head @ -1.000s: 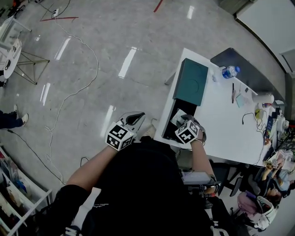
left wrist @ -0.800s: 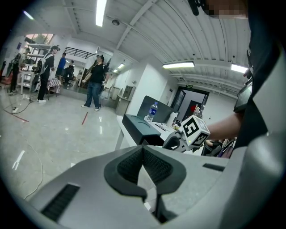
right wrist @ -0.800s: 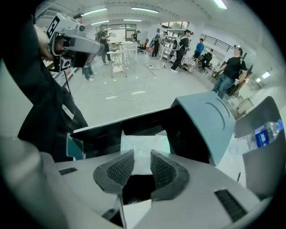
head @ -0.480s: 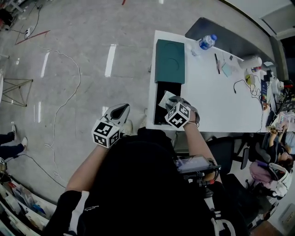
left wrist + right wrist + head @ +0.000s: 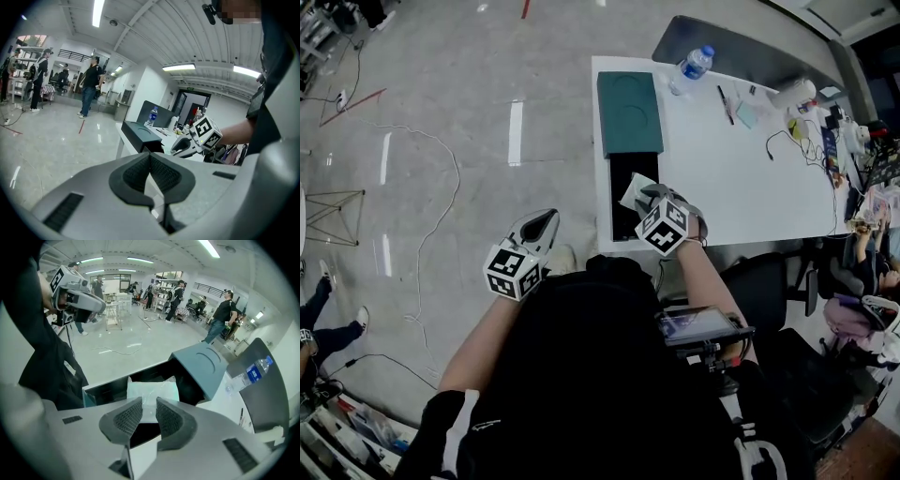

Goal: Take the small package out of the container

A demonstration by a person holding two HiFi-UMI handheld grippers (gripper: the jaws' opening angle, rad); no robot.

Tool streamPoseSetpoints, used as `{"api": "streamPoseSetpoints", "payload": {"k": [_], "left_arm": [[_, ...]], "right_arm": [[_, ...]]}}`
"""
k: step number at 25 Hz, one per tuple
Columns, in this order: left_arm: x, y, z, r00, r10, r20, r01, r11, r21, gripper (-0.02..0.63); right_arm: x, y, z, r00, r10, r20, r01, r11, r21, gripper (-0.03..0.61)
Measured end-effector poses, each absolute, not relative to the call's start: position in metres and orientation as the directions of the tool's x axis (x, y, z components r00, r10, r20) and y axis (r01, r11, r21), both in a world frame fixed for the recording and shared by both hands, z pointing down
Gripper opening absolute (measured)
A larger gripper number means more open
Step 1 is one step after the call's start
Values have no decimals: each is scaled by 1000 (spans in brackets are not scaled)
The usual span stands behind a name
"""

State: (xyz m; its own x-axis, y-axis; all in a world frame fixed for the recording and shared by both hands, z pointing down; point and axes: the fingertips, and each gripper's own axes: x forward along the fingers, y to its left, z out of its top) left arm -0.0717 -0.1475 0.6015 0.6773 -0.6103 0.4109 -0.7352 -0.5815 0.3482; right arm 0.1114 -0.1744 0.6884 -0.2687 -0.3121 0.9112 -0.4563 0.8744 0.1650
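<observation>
A black open container [image 5: 619, 178] stands at the near left corner of the white table [image 5: 722, 178]. My right gripper [image 5: 645, 195] hangs over it, pointing steeply down, shut on the small package [image 5: 635, 190]. In the right gripper view that gripper [image 5: 148, 401] pinches the pale, clear-wrapped package [image 5: 152, 387] by its near edge, above the container [image 5: 187, 378]. Its jaws have just been closing with the package between them. My left gripper [image 5: 546, 220] is off the table's left side over the floor. It [image 5: 150, 154] is shut and empty.
The teal lid [image 5: 628, 112] lies just beyond the container. A water bottle [image 5: 694, 62], pens and small clutter [image 5: 797, 103] sit at the table's far and right parts. A cable [image 5: 431, 216] trails on the floor. Office chairs [image 5: 769, 281] stand by the table's near edge.
The right gripper has risen a little with the package, which now stands higher above the container. The left gripper has stayed beside the table.
</observation>
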Motion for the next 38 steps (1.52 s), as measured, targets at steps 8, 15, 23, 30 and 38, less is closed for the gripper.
{"api": "streamPoseSetpoints", "payload": {"k": [8, 15, 23, 30, 38], "left_arm": [[-70, -141, 597, 712, -578, 399, -700, -627, 341, 8], [-63, -133, 593, 748, -538, 390, -659, -673, 335, 9], [-57, -130, 590, 785, -488, 382, -609, -721, 330, 8], [-48, -128, 589, 817, -441, 371, -560, -760, 330, 8], [-32, -131, 583, 852, -385, 355, -498, -804, 325, 8]], "right_arm": [[109, -166, 668, -283, -385, 878, -517, 832, 198, 98], [108, -156, 648, -303, -447, 842, -573, 791, 214, 95], [116, -145, 626, -323, -542, 776, -665, 713, 221, 92], [131, -131, 610, -294, -613, 733, -758, 617, 212, 89], [155, -113, 593, -248, -696, 674, -860, 479, 178, 84]]}}
